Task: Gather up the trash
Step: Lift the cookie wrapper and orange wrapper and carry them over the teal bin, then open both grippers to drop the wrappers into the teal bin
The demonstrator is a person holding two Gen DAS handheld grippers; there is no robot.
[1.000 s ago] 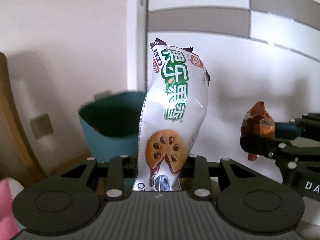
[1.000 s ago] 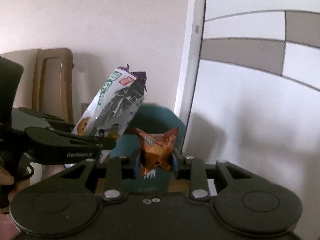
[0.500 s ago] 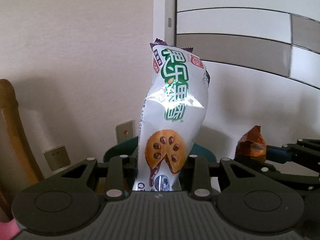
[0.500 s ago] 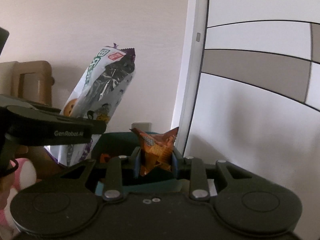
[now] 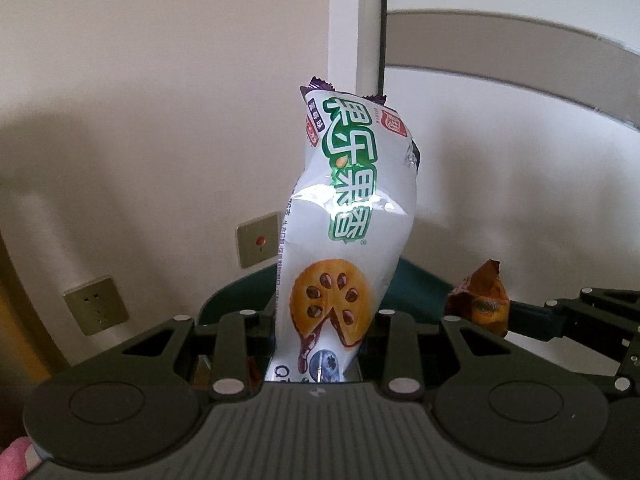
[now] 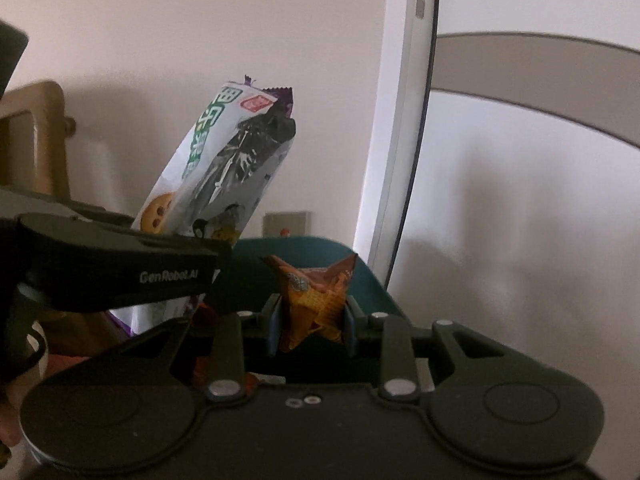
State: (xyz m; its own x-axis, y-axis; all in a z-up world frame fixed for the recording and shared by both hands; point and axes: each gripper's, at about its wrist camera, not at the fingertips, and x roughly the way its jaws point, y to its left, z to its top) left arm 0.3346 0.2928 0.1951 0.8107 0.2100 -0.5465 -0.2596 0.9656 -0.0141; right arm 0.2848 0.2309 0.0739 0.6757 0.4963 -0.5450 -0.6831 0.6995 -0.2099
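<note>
- While both of my grippers hang over the dark teal plastic bin (image 5: 420,288), each one carries a piece of trash, so the picking up looks done and the dropping is left.
- My left gripper (image 5: 318,344) is clamped on the lower end of a tall white glossy biscuit wrapper with green lettering (image 5: 352,200), which stands upright out of the jaws.
- My right gripper (image 6: 312,320) is pinched around a small crumpled orange-brown snack wrapper (image 6: 314,296), its corners sticking up above the pads.
- From the right wrist view, the bin's rim (image 6: 304,242) lies just beyond both wrappers, against the cream wall near a socket plate (image 5: 96,306).
- Something orange-red seems to lie inside the bin already, though I cannot tell what it is.
- What remains, as I judge it: bring each wrapper over the bin's mouth and let go.
</note>
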